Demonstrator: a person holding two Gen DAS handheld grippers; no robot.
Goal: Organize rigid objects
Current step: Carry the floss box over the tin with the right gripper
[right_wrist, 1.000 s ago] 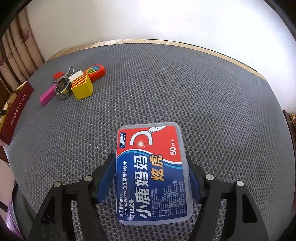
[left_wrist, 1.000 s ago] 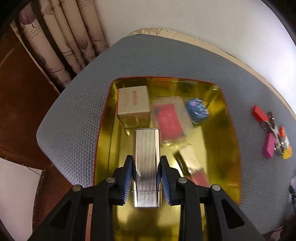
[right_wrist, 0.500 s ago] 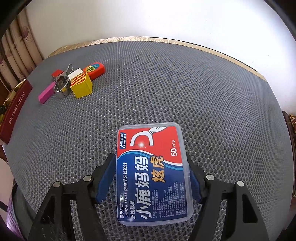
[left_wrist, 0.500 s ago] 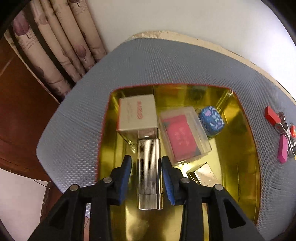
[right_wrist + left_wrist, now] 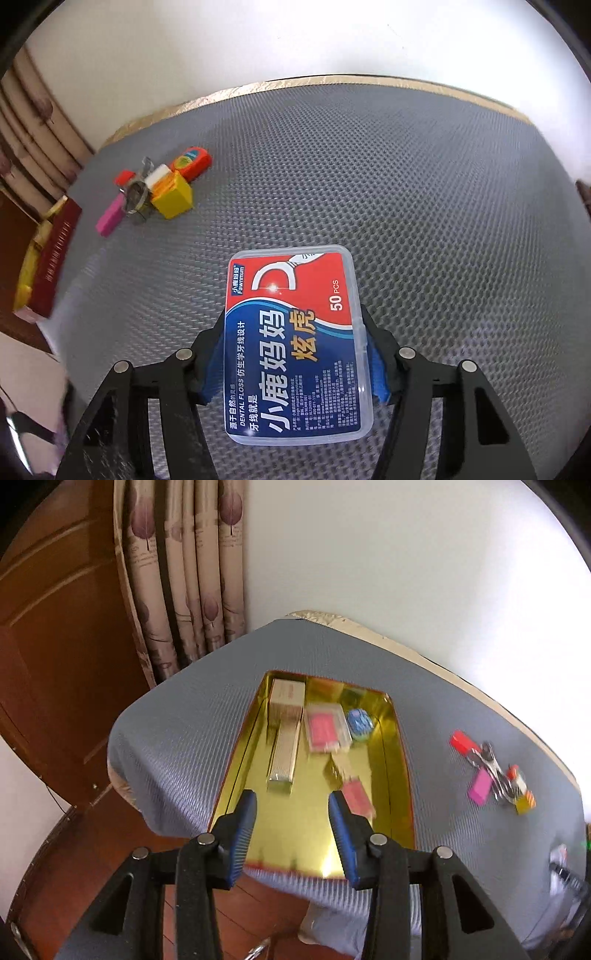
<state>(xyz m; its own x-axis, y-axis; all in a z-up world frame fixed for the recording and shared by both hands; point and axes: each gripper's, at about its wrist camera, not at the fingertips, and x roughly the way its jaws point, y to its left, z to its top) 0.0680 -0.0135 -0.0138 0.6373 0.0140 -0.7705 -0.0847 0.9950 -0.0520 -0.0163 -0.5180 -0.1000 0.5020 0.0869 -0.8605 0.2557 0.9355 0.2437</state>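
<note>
My left gripper [image 5: 291, 834] is open and empty, raised above the near end of the gold tin tray [image 5: 400, 775]. In the tray lie a ribbed silver case [image 5: 285, 755], a beige box [image 5: 287, 698], a clear box with a red card [image 5: 325, 729], a blue patterned die [image 5: 360, 720] and a red-and-gold piece [image 5: 352, 794]. My right gripper [image 5: 295, 360] is shut on a clear dental floss box with a red-and-blue label [image 5: 295, 343], held above the grey mat [image 5: 424, 192].
A cluster of small items lies on the mat: red block [image 5: 461, 741], pink block [image 5: 480, 791], metal clip [image 5: 491, 764], yellow cube [image 5: 173, 197], orange eraser [image 5: 192, 164]. The tray's red side [image 5: 55, 251] shows at left. Curtains [image 5: 184, 572] and a wooden door [image 5: 55, 646] stand behind.
My left gripper has opened, let go of the silver case in the tray beside the beige box, and pulled back and up. My right gripper keeps holding the floss box, shifted slightly.
</note>
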